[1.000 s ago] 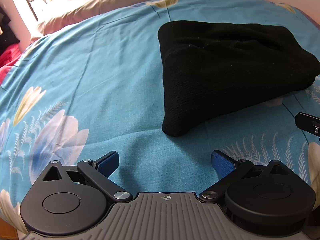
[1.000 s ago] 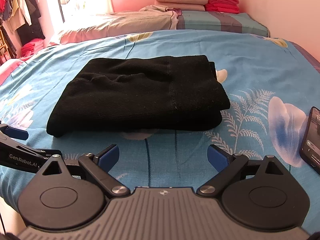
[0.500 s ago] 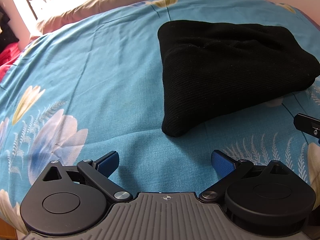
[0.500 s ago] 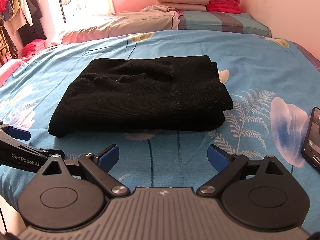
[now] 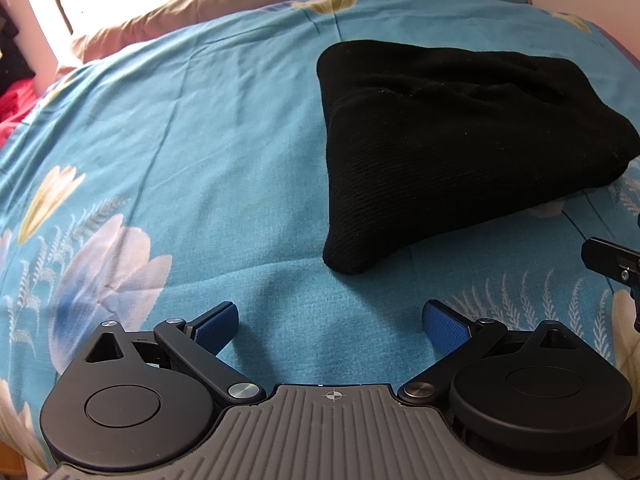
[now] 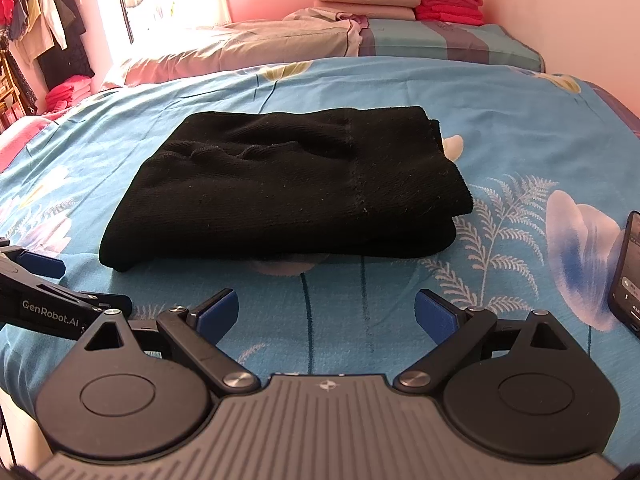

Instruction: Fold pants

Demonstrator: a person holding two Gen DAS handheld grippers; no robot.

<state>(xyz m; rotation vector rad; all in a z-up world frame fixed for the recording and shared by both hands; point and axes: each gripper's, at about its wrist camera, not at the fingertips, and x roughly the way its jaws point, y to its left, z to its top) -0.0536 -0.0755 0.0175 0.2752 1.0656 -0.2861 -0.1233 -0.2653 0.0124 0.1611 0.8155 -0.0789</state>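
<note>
Pants [image 6: 280, 192], black ribbed knit, seemingly folded into a thick slab on floral bedsheet [image 6: 400, 320]; both hand-held grippers [image 5: 330, 326] [image 6: 326, 314] spread, empty

Drifted slightly: right gripper [image 6: 326, 314] eased a little right, folded pants [image 6: 280, 188] and phone [image 6: 628, 268] shifting in view.

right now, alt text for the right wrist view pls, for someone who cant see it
Black pants lie folded into a thick rectangle on a blue floral bedsheet. The right gripper sits open and empty in front of them. A phone lies at the right edge, and the left gripper shows at the left.
</note>
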